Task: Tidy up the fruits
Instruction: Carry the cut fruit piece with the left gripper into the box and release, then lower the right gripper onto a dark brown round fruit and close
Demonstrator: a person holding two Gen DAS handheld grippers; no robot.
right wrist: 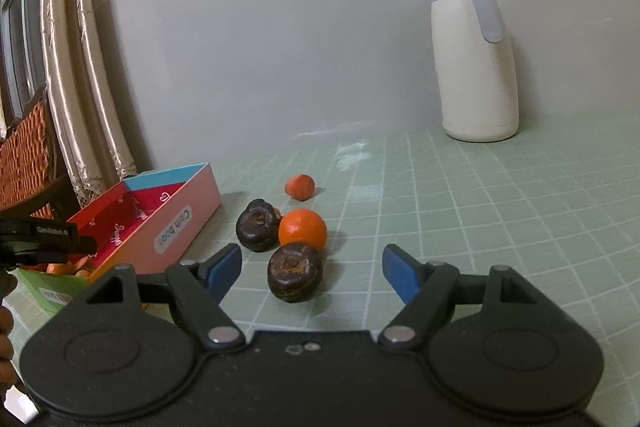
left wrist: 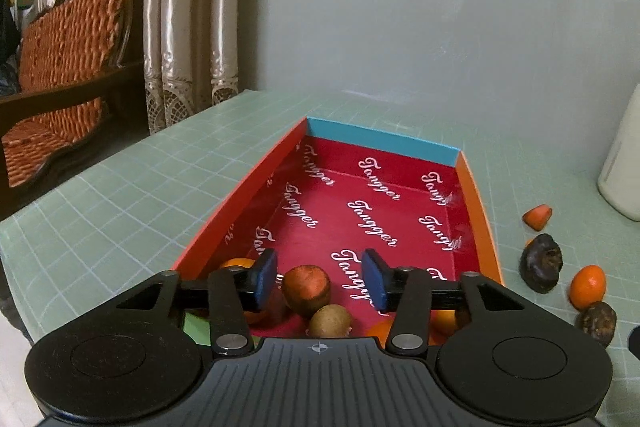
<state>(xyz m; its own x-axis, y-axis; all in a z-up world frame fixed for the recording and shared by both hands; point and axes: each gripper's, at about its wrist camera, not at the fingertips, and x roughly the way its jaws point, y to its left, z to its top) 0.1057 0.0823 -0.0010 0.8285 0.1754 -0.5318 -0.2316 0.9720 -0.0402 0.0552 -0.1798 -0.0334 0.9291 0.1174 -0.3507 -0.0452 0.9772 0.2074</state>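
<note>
Fruits lie in two groups on the green grid mat (right wrist: 460, 211). Inside the red box (left wrist: 360, 211), at its near end, sit a reddish-brown fruit (left wrist: 306, 289), a kiwi (left wrist: 330, 321) and some oranges, partly hidden by the tool. The left gripper (left wrist: 320, 277) hangs over them with its blue pads spread; the reddish-brown fruit sits between the pads without being pressed. To the right of the box, on the mat, rest two dark wrinkled fruits (right wrist: 295, 271), an orange (right wrist: 303, 228) touching both, and a small red fruit (right wrist: 300, 187) farther off. The right gripper (right wrist: 312, 271) stands wide apart around the nearer dark fruit, pads clear of it. A white jug (right wrist: 476, 67) stands far right by the wall.
</note>
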